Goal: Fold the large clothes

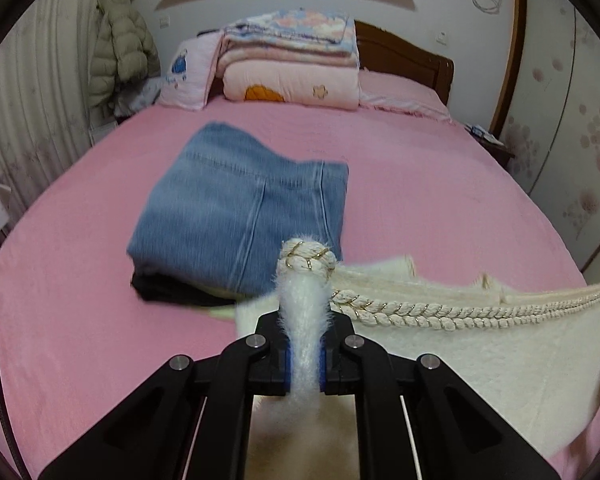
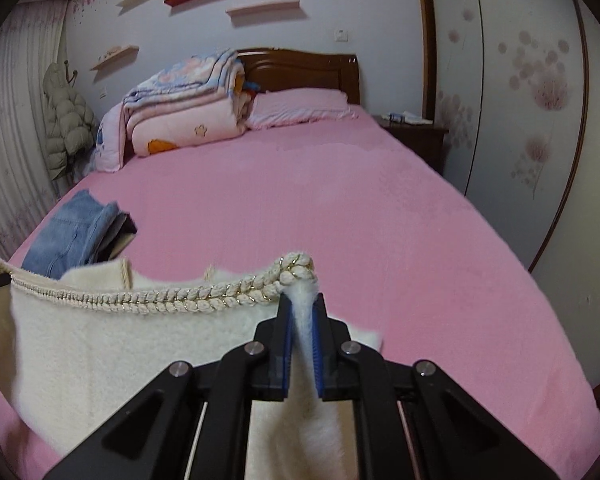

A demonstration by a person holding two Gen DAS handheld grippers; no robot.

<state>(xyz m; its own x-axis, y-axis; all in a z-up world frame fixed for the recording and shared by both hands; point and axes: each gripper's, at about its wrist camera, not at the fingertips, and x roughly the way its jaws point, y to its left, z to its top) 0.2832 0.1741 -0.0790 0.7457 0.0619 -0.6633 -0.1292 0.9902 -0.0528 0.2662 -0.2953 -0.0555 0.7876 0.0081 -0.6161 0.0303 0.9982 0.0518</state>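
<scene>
left gripper (image 1: pixel 305 344): clamped shut on a bunched corner of the cream fleece garment (image 1: pixel 480 360), fabric squeezed between the blue pads, braided trim (image 1: pixel 420 314) knotted up just past the tips.
right gripper (image 2: pixel 303 344): also closed on the garment, pinching the opposite end of the same trimmed edge; fleece fills the gap between its jaws.
garment place: trimmed edge strung between the two claws, body hanging down toward the near edge of the bed (image 2: pixel 340 208); whether the lower hem touches the sheet, cannot tell.
step in hand (judged): lifting the top edge to spread it for laying flat or for the first fold.
do it well: keep both grips level so the trim runs straight, pull gently apart to take out the sag, no tugging, the fleece looks stretchy.
lay-down spot: open pink sheet toward the right side and middle of the bed.
avoid: folded jeans stack (image 1: pixel 240 216) near the left edge, close beside the left claw; a swinging hem could drag it.
far end: quilt pile (image 1: pixel 292 60) at the headboard, well apart, no concern.
risk: grip is on thick trim, could slip if jerked.
</scene>
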